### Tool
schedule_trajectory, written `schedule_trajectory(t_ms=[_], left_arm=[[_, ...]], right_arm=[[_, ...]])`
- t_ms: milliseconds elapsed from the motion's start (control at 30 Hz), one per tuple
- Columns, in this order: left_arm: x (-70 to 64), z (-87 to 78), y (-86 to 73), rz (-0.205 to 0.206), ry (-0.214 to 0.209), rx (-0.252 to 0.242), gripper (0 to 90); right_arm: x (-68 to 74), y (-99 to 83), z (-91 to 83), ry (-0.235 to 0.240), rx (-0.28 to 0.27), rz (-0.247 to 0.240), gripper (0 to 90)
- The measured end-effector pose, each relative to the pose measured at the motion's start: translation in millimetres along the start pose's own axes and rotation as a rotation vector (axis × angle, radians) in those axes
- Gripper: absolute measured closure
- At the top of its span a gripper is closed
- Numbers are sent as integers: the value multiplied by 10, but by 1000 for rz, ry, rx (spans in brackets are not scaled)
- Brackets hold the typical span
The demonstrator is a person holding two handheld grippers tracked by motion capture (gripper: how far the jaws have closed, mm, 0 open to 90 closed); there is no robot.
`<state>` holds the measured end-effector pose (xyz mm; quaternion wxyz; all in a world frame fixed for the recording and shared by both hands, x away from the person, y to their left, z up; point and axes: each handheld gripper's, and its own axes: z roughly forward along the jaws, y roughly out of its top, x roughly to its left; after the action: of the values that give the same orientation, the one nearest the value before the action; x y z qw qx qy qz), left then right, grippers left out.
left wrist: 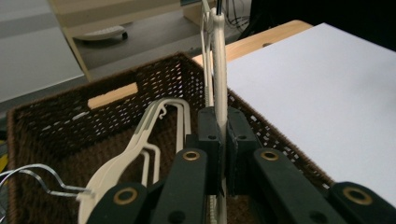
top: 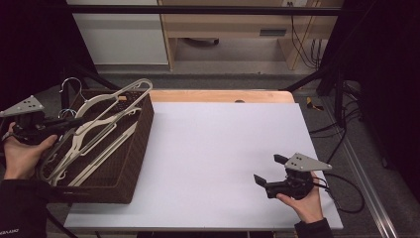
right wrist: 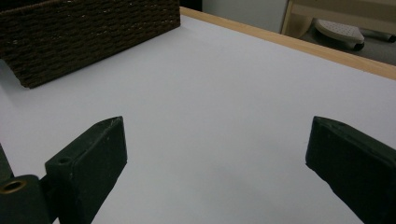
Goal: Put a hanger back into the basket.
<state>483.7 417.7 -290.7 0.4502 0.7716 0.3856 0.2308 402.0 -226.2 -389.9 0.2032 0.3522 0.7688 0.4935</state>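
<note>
A brown woven basket [top: 141, 134] at the table's left holds several cream plastic hangers [top: 96, 158]. My left gripper [top: 79, 121] sits over the basket, shut on one cream hanger [top: 119, 94] that is raised and tilted above the others. In the left gripper view the jaws [left wrist: 223, 140] pinch that hanger's thin bar [left wrist: 220, 79], which runs straight up between them. More hangers [left wrist: 140, 144] lie below in the basket [left wrist: 56, 112]. My right gripper [top: 268, 169] rests low over the white tabletop at the front right, open and holding nothing [right wrist: 217, 154].
The white board [top: 223, 148] covers the table, with a wooden edge [top: 223, 95] at the back. A metal hanger hook [top: 72, 84] sticks up at the basket's far left corner. The basket's wall [right wrist: 88, 32] lies far off in the right gripper view. Cables trail at the right.
</note>
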Motion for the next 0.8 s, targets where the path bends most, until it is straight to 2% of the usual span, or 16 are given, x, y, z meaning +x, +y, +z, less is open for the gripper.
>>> schedule_trajectory(t_ms=[367,467,600,800], left_arm=[[187,41,-216,-14,31,60,863],[194,79,-289,-31,44,77,863],[182,159,-352,-54,30,82,862],[156,375,-508,-90,34,140,861]], right_arm=[[-9,-10,11,-3,7,1,57],[-6,-13,24,-2,12,0,57],[-6,-15,25,1,16,-5,55],[-7,-15,24,3,18,-4,55]])
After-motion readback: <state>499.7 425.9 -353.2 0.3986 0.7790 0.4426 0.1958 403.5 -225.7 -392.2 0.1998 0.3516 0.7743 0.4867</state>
